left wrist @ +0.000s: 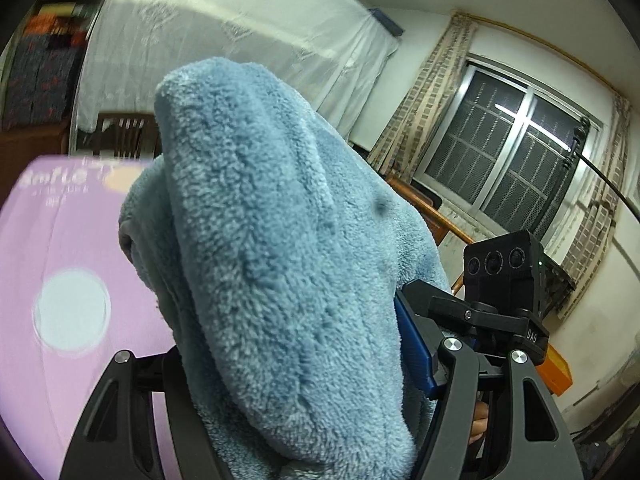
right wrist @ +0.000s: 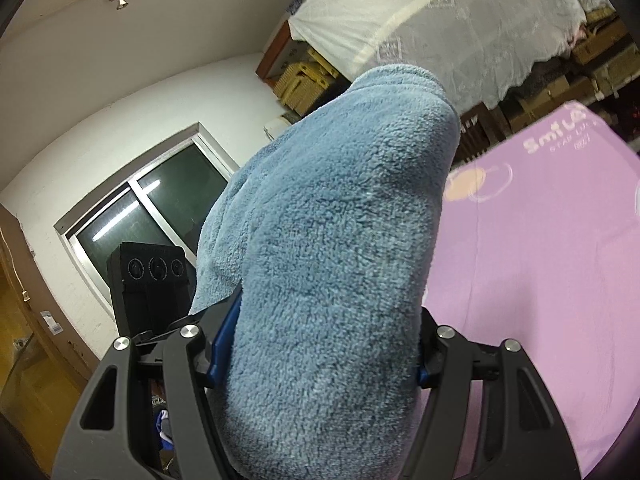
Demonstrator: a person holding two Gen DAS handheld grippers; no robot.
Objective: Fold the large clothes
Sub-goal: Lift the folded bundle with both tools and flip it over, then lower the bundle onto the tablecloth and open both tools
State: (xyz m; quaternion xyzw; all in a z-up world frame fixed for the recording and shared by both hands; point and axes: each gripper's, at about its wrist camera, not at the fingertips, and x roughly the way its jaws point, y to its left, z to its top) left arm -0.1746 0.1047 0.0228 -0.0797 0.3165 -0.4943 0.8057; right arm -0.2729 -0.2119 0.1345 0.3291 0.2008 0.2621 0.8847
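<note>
Your left gripper [left wrist: 298, 364] is clamped on a thick fold of the blue fleece garment [left wrist: 280, 240]; the plush fabric fills the whole gap between its 2 fingers, the blue pad [left wrist: 414, 344] of the right-hand finger presses into the cloth, and the bundle rises well past the fingertips into a rounded hump; the other pad is buried under the fleece, so you cannot see it.

Your right gripper [right wrist: 320, 344] grips the same blue fleece garment [right wrist: 340, 240] the same way; both of its blue pads [right wrist: 226, 340] press against the fabric from either side, and the cloth bulges up and over them, its top edge folded flat.

Beyond the fleece, in both wrist views, lies a lilac bedsheet [right wrist: 540, 280] printed with pale circles and white lettering; the garment is held up off that sheet, not lying on it, though its lower hanging part is hidden behind the grippers.

A white lace canopy [left wrist: 224, 40] hangs behind the bed; a barred window [left wrist: 508, 156] with patterned curtains [left wrist: 424, 96] sits to the right in the left wrist view; a dark sliding window [right wrist: 152, 208] sits to the left in the right wrist view; stacked cardboard boxes [right wrist: 580, 68] stand beyond the canopy.
</note>
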